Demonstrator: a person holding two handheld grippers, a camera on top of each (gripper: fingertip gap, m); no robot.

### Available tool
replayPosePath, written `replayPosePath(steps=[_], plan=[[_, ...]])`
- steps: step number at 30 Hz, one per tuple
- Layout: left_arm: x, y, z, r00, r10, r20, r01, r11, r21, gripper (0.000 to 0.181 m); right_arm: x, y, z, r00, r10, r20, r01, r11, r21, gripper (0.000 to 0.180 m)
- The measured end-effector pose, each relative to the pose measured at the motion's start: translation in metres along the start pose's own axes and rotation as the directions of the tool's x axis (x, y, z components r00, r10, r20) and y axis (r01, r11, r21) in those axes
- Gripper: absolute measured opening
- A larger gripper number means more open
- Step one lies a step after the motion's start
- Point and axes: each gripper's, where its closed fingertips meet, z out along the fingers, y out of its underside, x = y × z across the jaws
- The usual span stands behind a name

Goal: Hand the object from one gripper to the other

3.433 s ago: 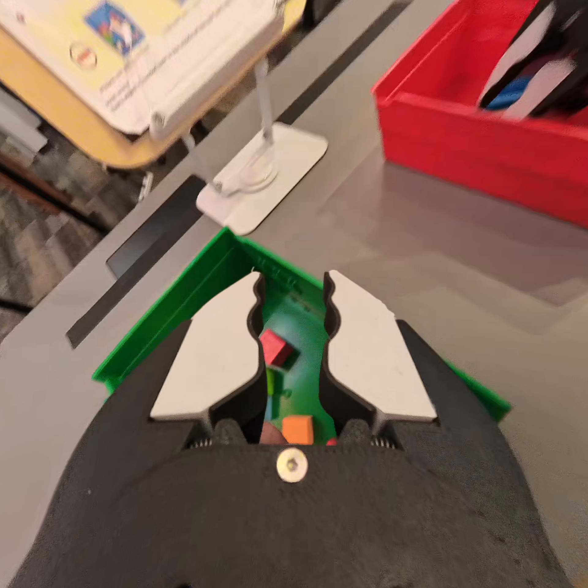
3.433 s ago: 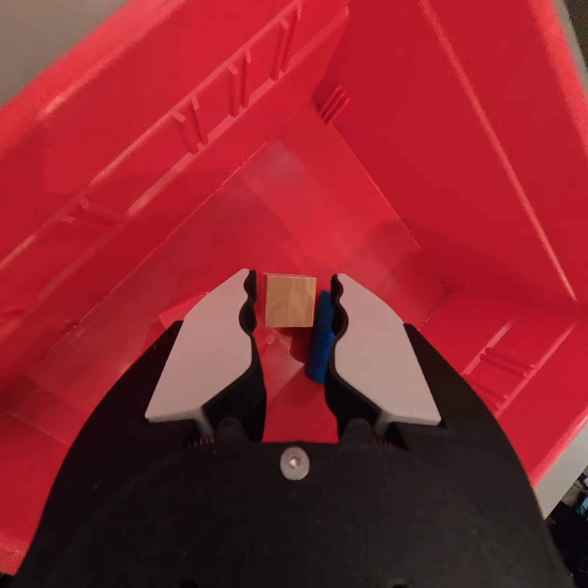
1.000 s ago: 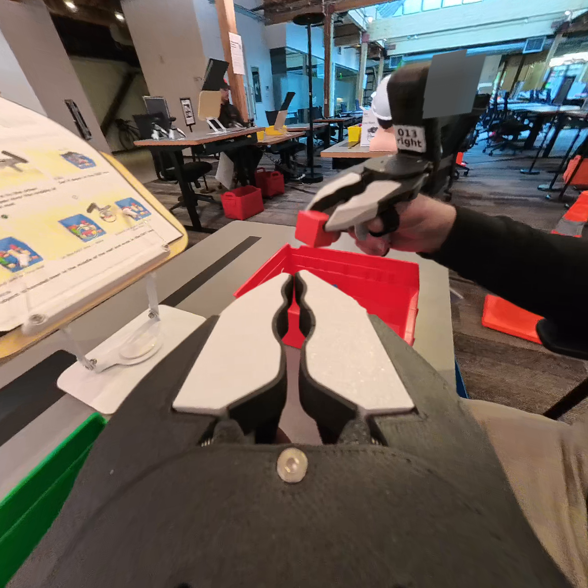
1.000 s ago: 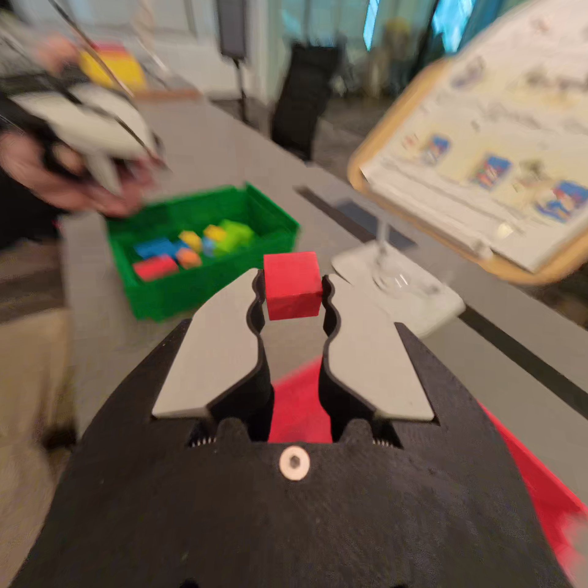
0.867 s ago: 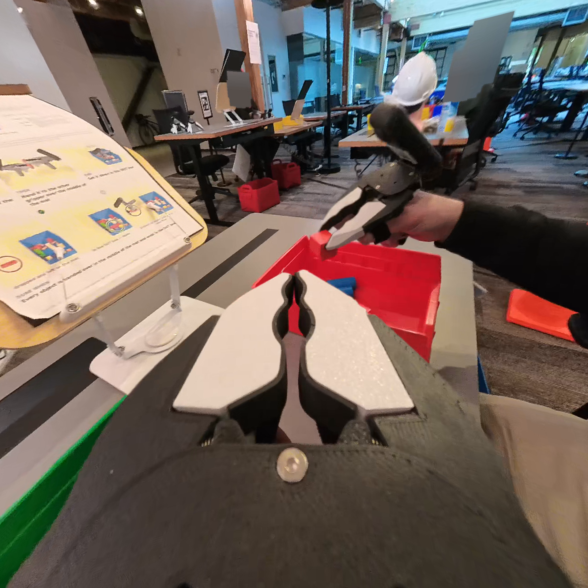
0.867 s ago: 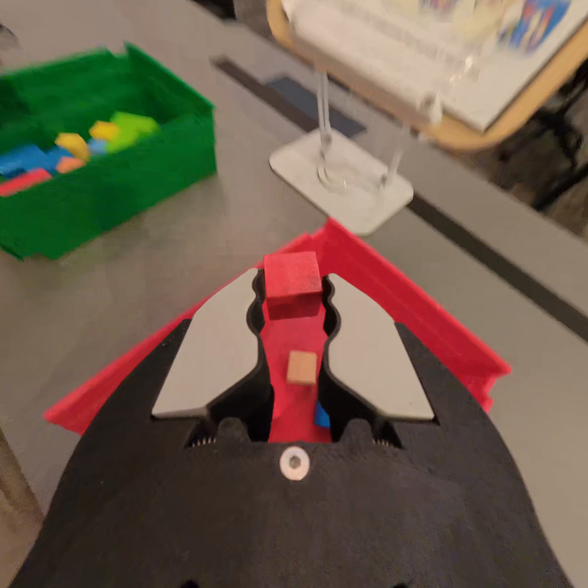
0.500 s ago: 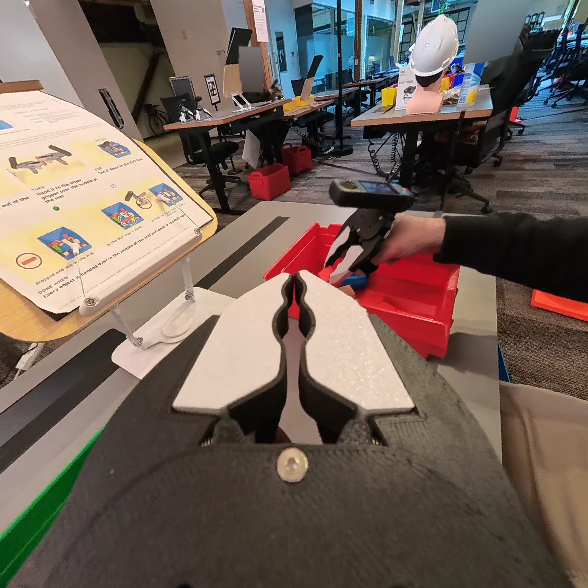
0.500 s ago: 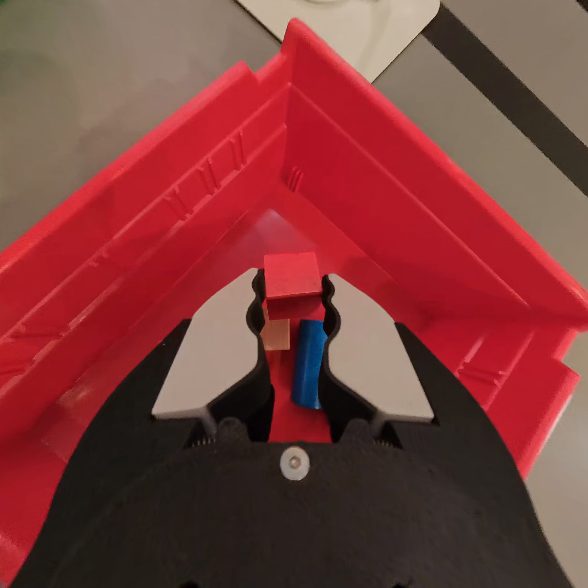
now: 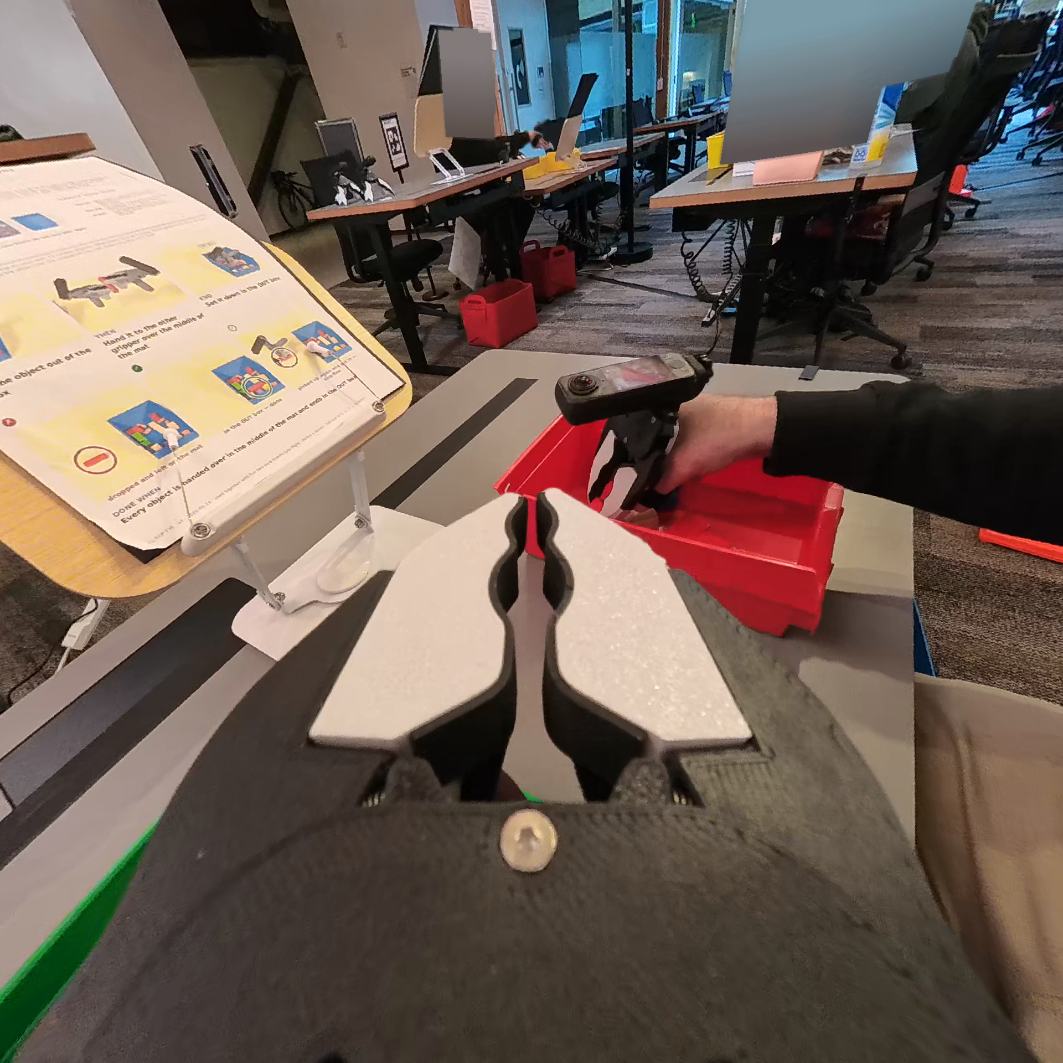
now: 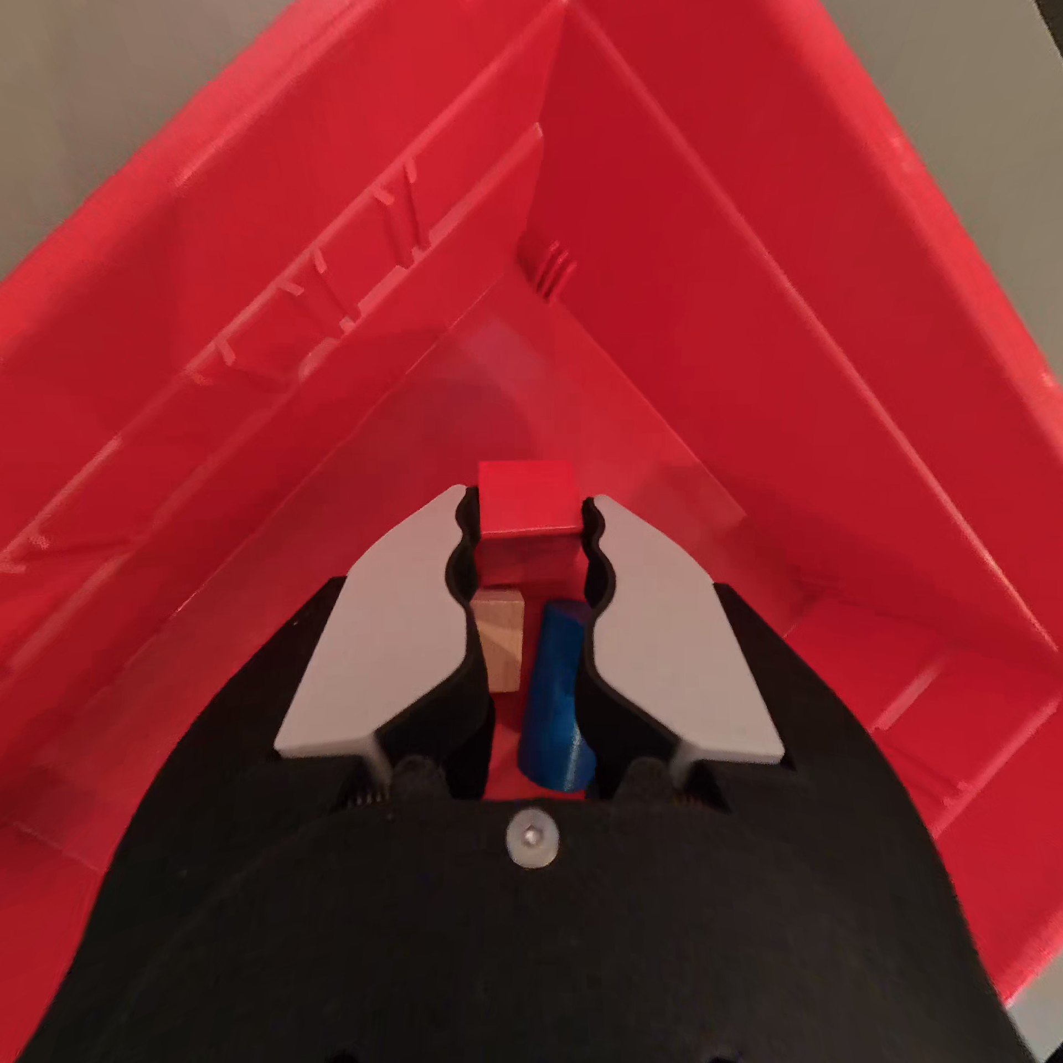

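My right gripper (image 10: 528,506) is shut on a red cube (image 10: 527,499) and holds it low inside the red bin (image 10: 748,299), near the bin floor. A tan wooden cube (image 10: 501,638) and a blue cylinder (image 10: 555,702) lie on the bin floor beneath the fingers. In the left wrist view the right gripper (image 9: 618,489) reaches down into the red bin (image 9: 736,552), held by a hand in a black sleeve. My left gripper (image 9: 532,509) is shut and empty, held above the grey table (image 9: 863,650) to the left of the red bin.
An instruction sheet on a wooden stand (image 9: 172,368) with a white base (image 9: 322,581) stands at the table's left. A green bin's edge (image 9: 52,955) shows at the lower left. A black strip (image 9: 454,437) runs along the table. Desks and chairs lie beyond. Across from one pair of fingers to the other is roughly 35 cm. My right tips are roughly 7 cm from the blue cylinder (image 10: 555,702).
The right gripper has carried the red cube from mid-air down deep into the red bin, still gripping it. The left gripper stays shut and has drifted slightly.
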Motion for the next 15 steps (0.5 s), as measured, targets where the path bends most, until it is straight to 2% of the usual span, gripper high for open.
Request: replayPosePath(steps=[6, 11, 13, 15], plan=[[-0.001, 0.004, 0.000, 1.000, 0.010, 0.003, -0.010, 1.000, -0.023, 0.004, 0.003, -0.005, 0.009, 0.998, -0.030, -0.061, 0.030, 1.000, 0.004, 0.036], [-0.013, 0.013, -0.003, 0.999, 0.007, 0.041, -0.004, 0.998, -0.066, 0.009, 0.006, -0.010, 0.001, 0.997, -0.029, -0.065, 0.032, 0.998, 0.049, 0.044], [-0.021, 0.021, -0.005, 0.998, 0.011, 0.059, -0.004, 0.994, -0.110, 0.015, 0.009, -0.016, -0.010, 0.998, -0.014, -0.067, 0.020, 0.996, 0.092, 0.046], [-0.031, 0.040, -0.007, 0.996, 0.044, 0.079, -0.026, 0.974, -0.224, 0.023, 0.012, -0.024, -0.024, 0.997, -0.005, -0.076, 0.016, 0.990, 0.139, 0.045]])
